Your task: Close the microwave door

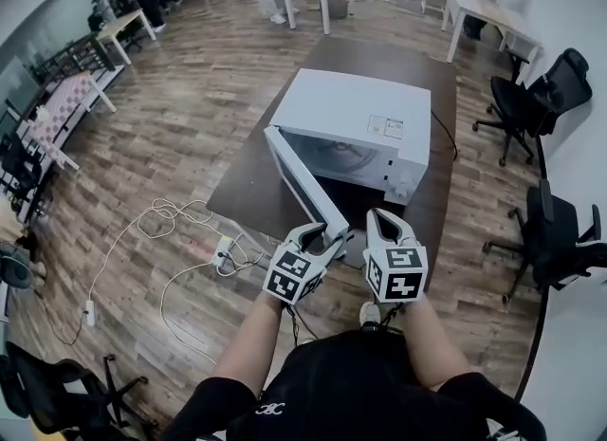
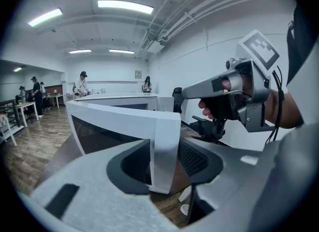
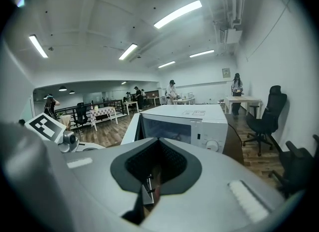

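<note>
White microwave (image 1: 356, 131) on a dark brown table (image 1: 261, 178). Its door (image 1: 302, 181) is white around a dark, tinted window. The floor (image 1: 190, 117) is wood-grain planks in mixed warm and greyish browns. White cables (image 1: 171, 230) loop over the planks beyond the table's left edge. The left gripper (image 1: 327, 235) and right gripper (image 1: 384, 217) are pale grey with black pads, and each carries a cube patterned in bold black-and-white squares. The person's shirt (image 1: 351, 387) is black. Black office chairs (image 1: 520, 102) stand past the table's right edge. At far left, a cloth (image 1: 59, 102) shows a pale red-and-white check.
</note>
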Action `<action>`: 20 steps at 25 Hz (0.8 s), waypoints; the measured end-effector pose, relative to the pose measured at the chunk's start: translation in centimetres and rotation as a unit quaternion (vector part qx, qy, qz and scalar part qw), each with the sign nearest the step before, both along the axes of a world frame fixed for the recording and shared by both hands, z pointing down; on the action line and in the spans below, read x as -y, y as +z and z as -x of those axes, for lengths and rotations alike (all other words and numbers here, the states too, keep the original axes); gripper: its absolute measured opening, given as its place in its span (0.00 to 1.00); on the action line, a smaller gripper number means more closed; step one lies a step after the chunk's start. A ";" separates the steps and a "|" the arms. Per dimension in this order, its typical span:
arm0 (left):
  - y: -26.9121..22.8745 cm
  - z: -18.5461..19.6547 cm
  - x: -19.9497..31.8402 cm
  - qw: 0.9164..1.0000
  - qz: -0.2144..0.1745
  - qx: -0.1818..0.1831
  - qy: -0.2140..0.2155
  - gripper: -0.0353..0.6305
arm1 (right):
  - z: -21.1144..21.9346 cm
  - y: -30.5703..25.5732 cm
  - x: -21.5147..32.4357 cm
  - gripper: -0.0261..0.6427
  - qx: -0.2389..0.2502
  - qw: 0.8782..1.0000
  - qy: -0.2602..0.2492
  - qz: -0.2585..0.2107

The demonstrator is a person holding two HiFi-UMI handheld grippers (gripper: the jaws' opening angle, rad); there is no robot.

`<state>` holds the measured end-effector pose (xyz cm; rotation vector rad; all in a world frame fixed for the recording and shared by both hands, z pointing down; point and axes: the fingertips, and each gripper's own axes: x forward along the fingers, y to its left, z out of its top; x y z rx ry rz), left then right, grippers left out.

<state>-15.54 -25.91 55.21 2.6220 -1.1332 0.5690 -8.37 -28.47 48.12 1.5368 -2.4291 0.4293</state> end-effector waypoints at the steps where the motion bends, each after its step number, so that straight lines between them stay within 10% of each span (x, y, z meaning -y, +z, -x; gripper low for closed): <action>1: 0.0 -0.6 0.4 1.000 0.000 0.001 -0.006 0.34 | -0.7 0.0 0.3 0.05 0.002 1.000 0.004 0.000; 20: 0.1 -8.1 7.9 0.994 0.001 0.009 -0.109 0.34 | -10.6 1.3 4.0 0.05 0.017 1.000 0.022 0.009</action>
